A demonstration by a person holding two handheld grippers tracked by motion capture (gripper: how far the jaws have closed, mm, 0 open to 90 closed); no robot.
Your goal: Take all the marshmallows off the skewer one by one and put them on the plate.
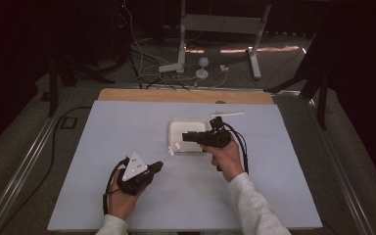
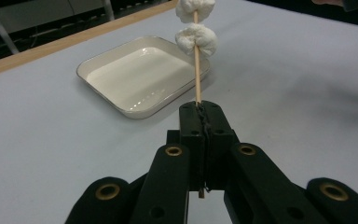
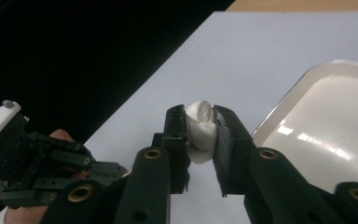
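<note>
The left tongs (image 2: pixel 200 112) clamp a skewer (image 2: pixel 197 79) carrying two marshmallows (image 2: pixel 196 39); the right tongs (image 3: pixel 200 128) pinch a third marshmallow (image 3: pixel 201 130). Threading is under way, I judge. Next, that piece must meet the skewer's far tip squarely.

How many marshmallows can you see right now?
3. Two marshmallows sit threaded on the skewer in the left gripper; one marshmallow is pinched in the right gripper. The tray holds none.

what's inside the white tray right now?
Nothing visible: the white tray looks bare and glossy in the left claw view. From above, the right claw hangs over it, pinching a marshmallow, and covers part of the floor.
</note>
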